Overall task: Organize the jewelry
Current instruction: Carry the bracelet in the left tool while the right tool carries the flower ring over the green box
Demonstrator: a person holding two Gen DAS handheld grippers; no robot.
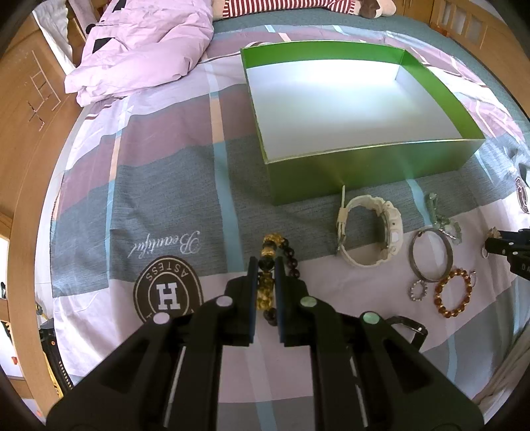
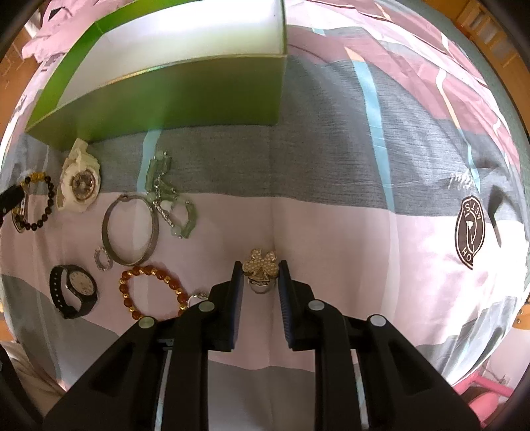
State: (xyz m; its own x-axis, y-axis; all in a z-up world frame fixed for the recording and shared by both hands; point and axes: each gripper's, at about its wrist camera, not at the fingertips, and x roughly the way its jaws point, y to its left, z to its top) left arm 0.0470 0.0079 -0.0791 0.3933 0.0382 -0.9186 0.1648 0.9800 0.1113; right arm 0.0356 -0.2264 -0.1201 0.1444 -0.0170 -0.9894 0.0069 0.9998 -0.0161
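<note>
My left gripper (image 1: 265, 262) is shut on a dark-and-gold bead bracelet (image 1: 270, 247) lying on the bedsheet, in front of the open green box (image 1: 331, 179). My right gripper (image 2: 260, 265) is closed around a gold flower ring (image 2: 260, 262) with pearls. The green box (image 2: 172, 89) shows upper left in the right wrist view. A white watch (image 1: 367, 228), silver bangle (image 1: 430, 255), green bead bracelet (image 1: 440, 218), small silver ring (image 1: 418, 290) and amber bead bracelet (image 1: 453, 293) lie in a row. A black watch (image 2: 74, 291) lies at the left.
A crumpled pink quilt (image 1: 142, 46) lies at the bed's far left. Wooden bed frame (image 1: 23, 159) borders the left. Plush toy (image 1: 371, 8) sits at the headboard. The box interior is white and bare.
</note>
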